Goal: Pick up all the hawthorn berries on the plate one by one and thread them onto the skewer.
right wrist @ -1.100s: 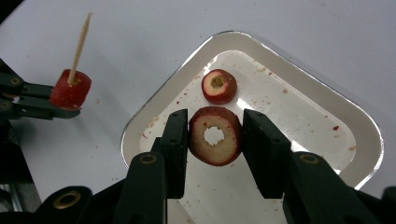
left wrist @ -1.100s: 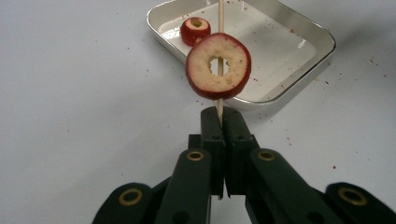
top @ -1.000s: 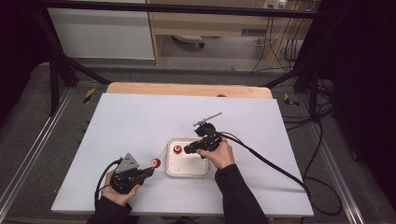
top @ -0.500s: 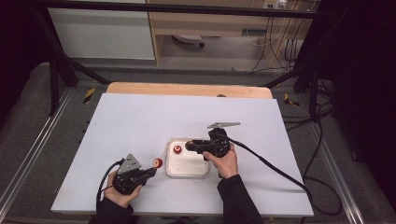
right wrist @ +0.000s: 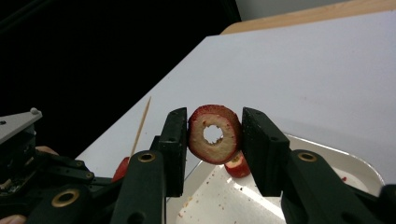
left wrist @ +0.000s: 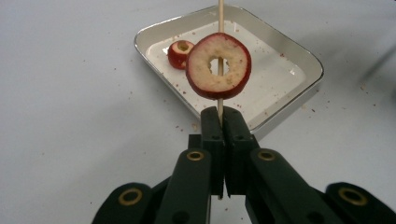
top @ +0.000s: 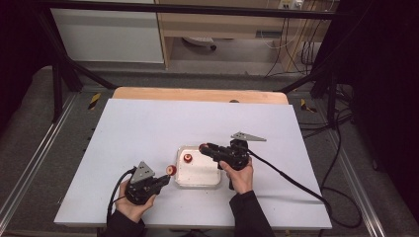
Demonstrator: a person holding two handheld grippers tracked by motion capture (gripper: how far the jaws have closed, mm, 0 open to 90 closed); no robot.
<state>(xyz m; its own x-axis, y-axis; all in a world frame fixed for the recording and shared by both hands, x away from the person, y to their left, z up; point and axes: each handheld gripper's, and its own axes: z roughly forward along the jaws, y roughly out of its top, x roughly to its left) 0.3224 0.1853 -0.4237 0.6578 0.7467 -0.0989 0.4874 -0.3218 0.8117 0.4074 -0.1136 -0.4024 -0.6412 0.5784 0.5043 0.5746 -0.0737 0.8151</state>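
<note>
The work in hand is threading cored red fruit rings onto a wooden skewer. All positions below are given relative to the white tray (top: 197, 183), taken from left to right.

**Left of the tray.** The left gripper (top: 165, 180) sits low over the table, just off the tray's left edge. Its jaws are closed together and clamped on the base of the skewer (left wrist: 220, 28). One ring, the threaded ring (left wrist: 218, 66), is already on the stick, just above the jaw tips.

**Inside the tray.** One loose fruit piece (top: 188, 158) lies near the tray's far left corner, among crumbs.

**Over the tray's far edge.** The right gripper (top: 203, 147) is held level, pointing toward the left gripper. Its jaws are part-way closed and pinch a second ring, the carried ring (right wrist: 215, 134), by its red rim, leaving the cored hole clear.

**Step in hand.** By judgement, this is the transfer stage: the carried ring is on its way to the skewer tip and has not yet met it.

**Next move.** Align the hole with the skewer tip, then push the ring along the stick. The left gripper must hold the skewer steady; a misaligned hole could split the ring.

**View differences.**
- The left gripper view shows the skewer passing through the threaded ring's hole; the high view reduces this to a red dot.
- The right gripper view shows the jaw contact on the carried ring's rim and the skewer tip (right wrist: 141, 126) off to its left.
- The high view alone relates both grippers to the tray.
</note>
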